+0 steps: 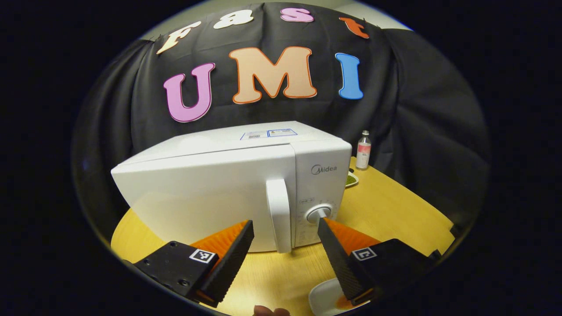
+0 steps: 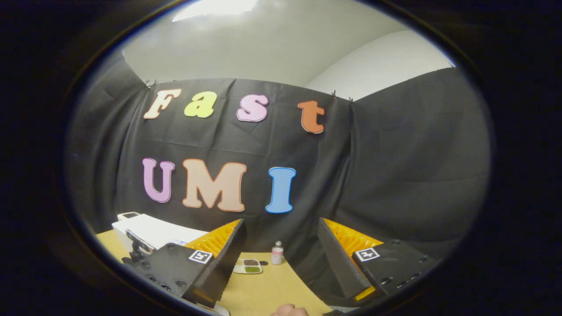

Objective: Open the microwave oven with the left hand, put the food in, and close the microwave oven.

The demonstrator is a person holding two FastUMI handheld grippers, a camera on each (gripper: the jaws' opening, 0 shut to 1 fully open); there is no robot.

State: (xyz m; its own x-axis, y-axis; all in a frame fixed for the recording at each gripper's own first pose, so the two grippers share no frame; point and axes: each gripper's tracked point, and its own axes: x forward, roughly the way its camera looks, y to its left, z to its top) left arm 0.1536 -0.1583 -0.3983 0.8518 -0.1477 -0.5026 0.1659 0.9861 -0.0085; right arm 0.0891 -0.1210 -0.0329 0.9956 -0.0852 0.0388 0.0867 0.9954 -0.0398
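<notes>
The white microwave (image 1: 228,184) sits shut on the desk (image 1: 395,210). The left claw (image 1: 285,245) is spread wide, holding nothing, just in front of the door handle (image 1: 279,215). It could slip off the handle or push the oven back. The front says "Midea". The right claw (image 2: 281,259) is spread too. The food dish (image 2: 248,265) waits farther back by a little bottle (image 2: 277,253).

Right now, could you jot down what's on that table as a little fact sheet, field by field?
Microwave oven: white, door closed, on the wooden table
Door handle: untouched
Left hand-held gripper: open, in front of the handle
Right hand-held gripper: open, holding nothing
Food dish: on the table, beside a small bottle
Task progress: door not yet opened
</notes>
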